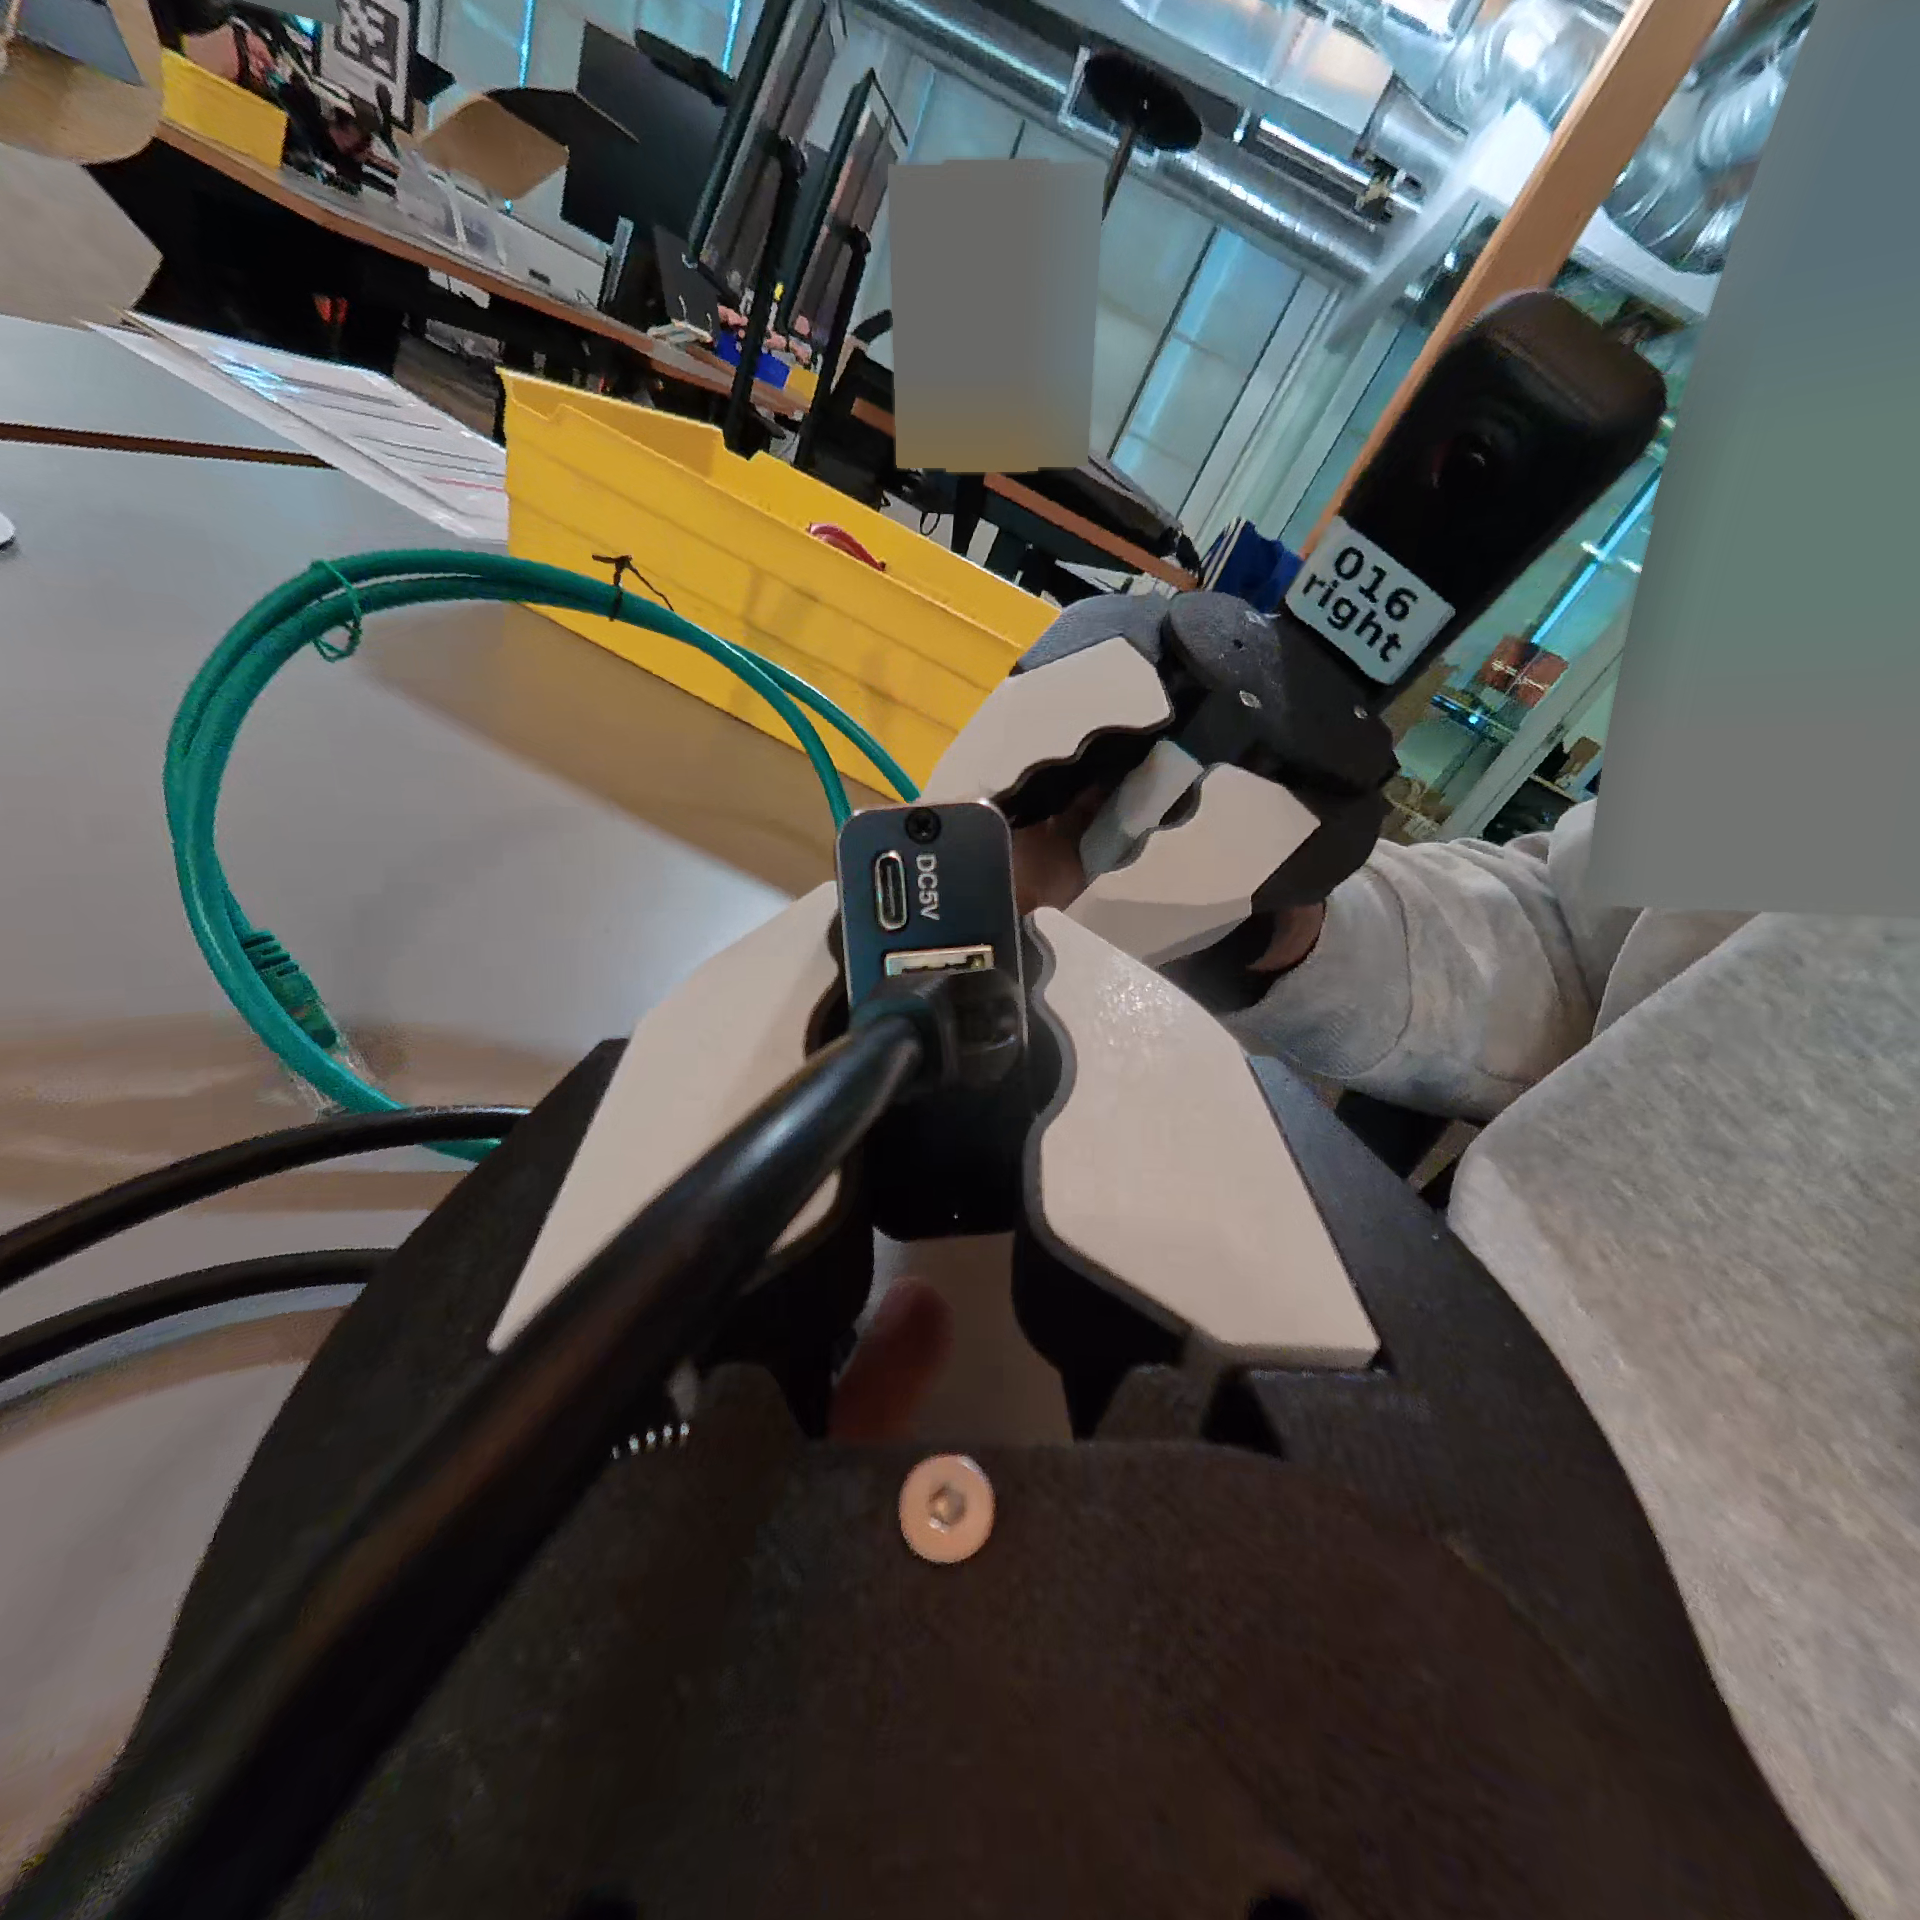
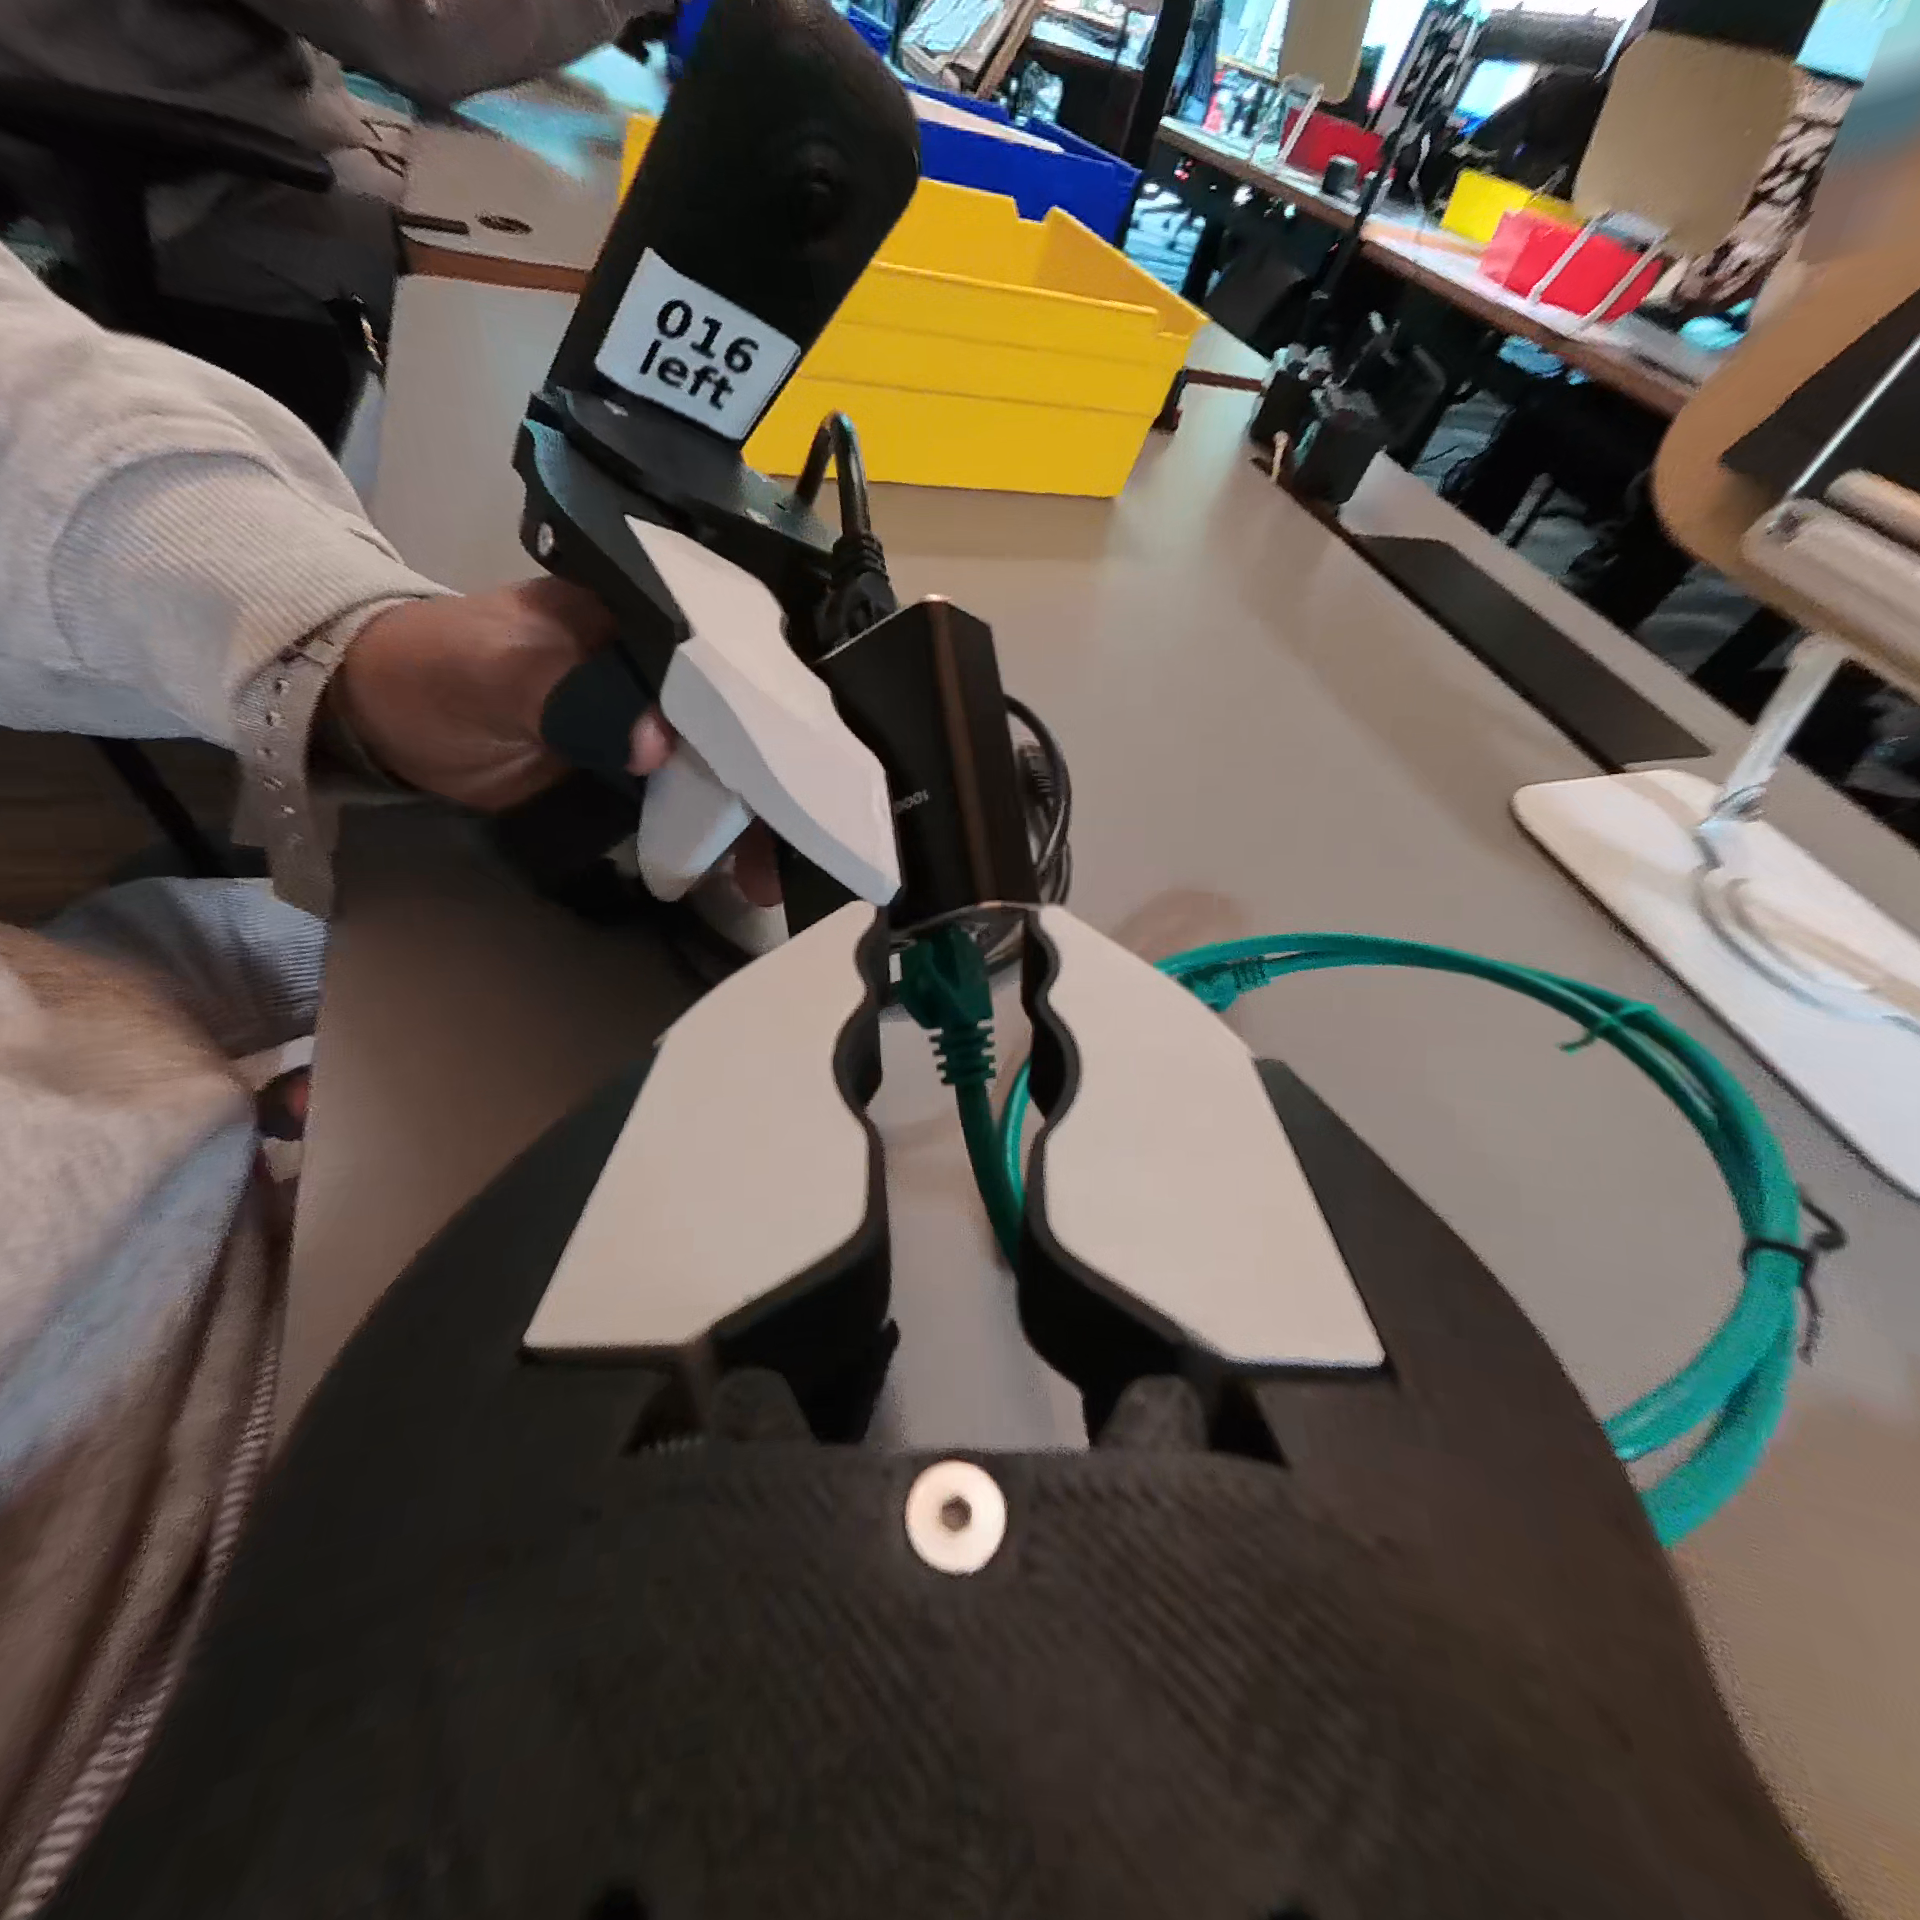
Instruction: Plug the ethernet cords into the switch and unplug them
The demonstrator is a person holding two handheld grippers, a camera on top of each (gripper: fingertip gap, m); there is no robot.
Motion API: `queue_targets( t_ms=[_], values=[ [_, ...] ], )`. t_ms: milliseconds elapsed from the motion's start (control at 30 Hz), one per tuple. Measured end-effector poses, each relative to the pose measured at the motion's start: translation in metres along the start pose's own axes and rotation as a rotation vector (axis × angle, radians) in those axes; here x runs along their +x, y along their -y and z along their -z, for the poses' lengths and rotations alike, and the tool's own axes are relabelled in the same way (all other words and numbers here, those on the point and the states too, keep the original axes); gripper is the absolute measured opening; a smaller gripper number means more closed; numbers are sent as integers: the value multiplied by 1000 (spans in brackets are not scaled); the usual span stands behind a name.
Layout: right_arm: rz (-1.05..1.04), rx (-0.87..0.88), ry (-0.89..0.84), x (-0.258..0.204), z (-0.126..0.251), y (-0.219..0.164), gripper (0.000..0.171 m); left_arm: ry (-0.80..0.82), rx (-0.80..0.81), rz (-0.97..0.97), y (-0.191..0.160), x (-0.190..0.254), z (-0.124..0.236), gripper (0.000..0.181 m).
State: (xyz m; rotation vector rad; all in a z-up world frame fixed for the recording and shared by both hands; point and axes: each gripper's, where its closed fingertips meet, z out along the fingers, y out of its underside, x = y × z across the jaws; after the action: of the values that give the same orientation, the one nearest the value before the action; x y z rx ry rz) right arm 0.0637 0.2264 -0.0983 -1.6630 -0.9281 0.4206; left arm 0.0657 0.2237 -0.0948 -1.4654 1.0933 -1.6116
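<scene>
My left gripper [image 1: 935, 935] is shut on a small black switch [image 1: 925, 883] and holds it above the table. A black cable [image 1: 727, 1195] is plugged into its near end. In the right wrist view the switch [image 2: 956, 748] points towards my right gripper [image 2: 951, 935]. That gripper is open, with its fingers on either side of a green ethernet plug [image 2: 951, 997] seated in the switch's end. The green cord [image 2: 1714, 1143] coils on the table to the right. Its other plug [image 1: 291, 987] lies free on the table. The right gripper [image 1: 1101, 810] also shows behind the switch.
A yellow bin [image 1: 727, 582] stands on the grey table [image 2: 1247, 675] behind the grippers. A white monitor stand base [image 2: 1714, 904] sits at the right, with a black slot [image 2: 1507, 634] in the tabletop behind it. A paper sheet [image 1: 343, 416] lies far left. Sleeved arms hold both grippers.
</scene>
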Motion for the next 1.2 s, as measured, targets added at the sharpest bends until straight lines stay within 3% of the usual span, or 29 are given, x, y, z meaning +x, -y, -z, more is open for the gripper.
queue_targets(
  t_ms=[33,233,667,767,800,1200],
  values=[
    [-29,4,16,0,0,-1,24,-5,-2,6,0,0,0,26],
    [-156,11,85,5,3,-6,30,-24,-7,26,0,-1,1,26],
    [-383,41,263,-5,3,-10,19,-61,-20,27,-2,3,1,26],
    [-426,46,302,-8,3,-10,16,-65,-24,23,-2,3,1,19],
    [-435,48,309,-8,3,-10,16,-66,-25,22,-2,4,0,25],
    [-441,38,318,-11,2,-13,14,-74,-43,21,-4,5,-1,25]
  ],
)
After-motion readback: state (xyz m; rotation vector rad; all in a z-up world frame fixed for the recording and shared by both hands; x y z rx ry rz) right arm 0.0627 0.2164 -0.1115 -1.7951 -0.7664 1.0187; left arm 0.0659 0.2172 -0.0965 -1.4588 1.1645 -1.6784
